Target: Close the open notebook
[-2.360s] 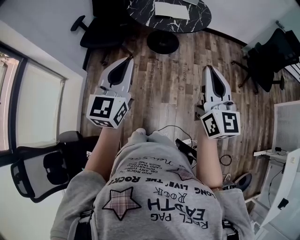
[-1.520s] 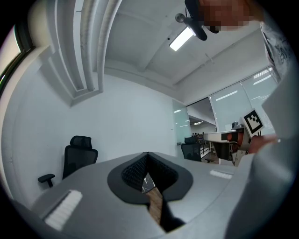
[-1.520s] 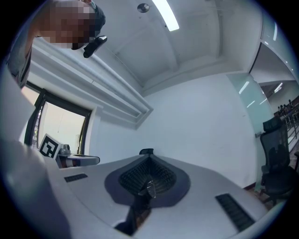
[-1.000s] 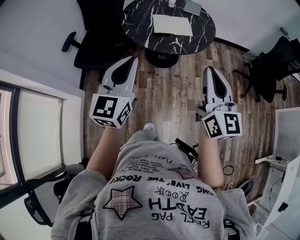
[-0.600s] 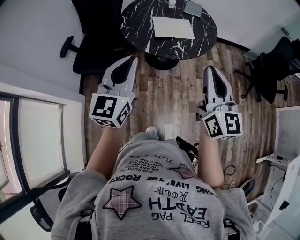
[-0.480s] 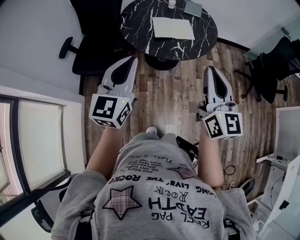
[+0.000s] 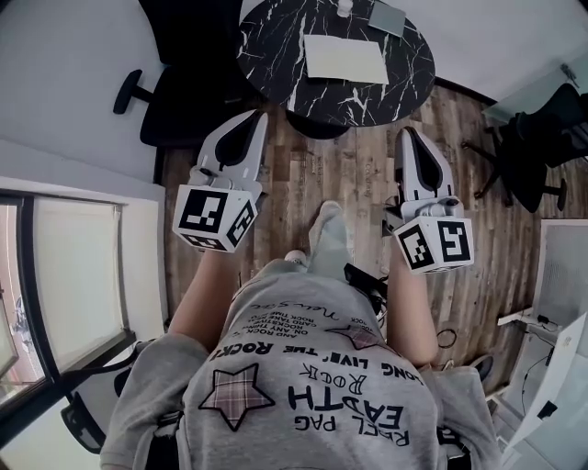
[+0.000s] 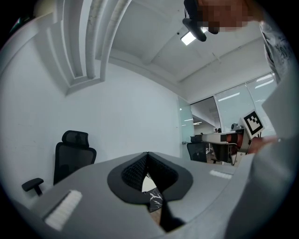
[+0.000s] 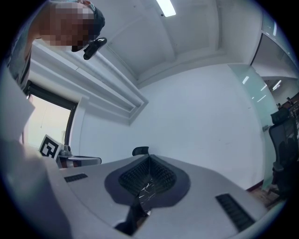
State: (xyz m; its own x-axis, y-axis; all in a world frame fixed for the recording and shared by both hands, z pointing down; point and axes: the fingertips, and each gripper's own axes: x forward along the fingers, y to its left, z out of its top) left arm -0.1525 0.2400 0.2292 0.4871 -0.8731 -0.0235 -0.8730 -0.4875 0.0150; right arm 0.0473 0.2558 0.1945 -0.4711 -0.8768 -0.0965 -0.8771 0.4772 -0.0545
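Note:
The open notebook (image 7: 346, 58) lies flat with pale pages up on a round black marble table (image 7: 276, 46) at the top of the head view. My left gripper (image 7: 254, 117) and right gripper (image 7: 407, 134) are held level over the wooden floor, short of the table's near edge, side by side. Both are shut with nothing in them. In the left gripper view the jaws of the left gripper (image 8: 147, 153) meet, and a sliver of marble table (image 8: 154, 203) shows below them. The right gripper (image 9: 149, 156) also shows its jaws meeting.
A black office chair (image 7: 175, 83) stands left of the table and another chair (image 7: 537, 147) at the right. A grey flat object (image 7: 388, 16) lies at the table's far side. Cables (image 7: 367, 285) lie on the floor. One foot (image 7: 329, 234) is stepping forward.
The table and notebook have slid lower in the head view, closer to both grippers. A leg has swung forward between the grippers. Both grippers stay shut.

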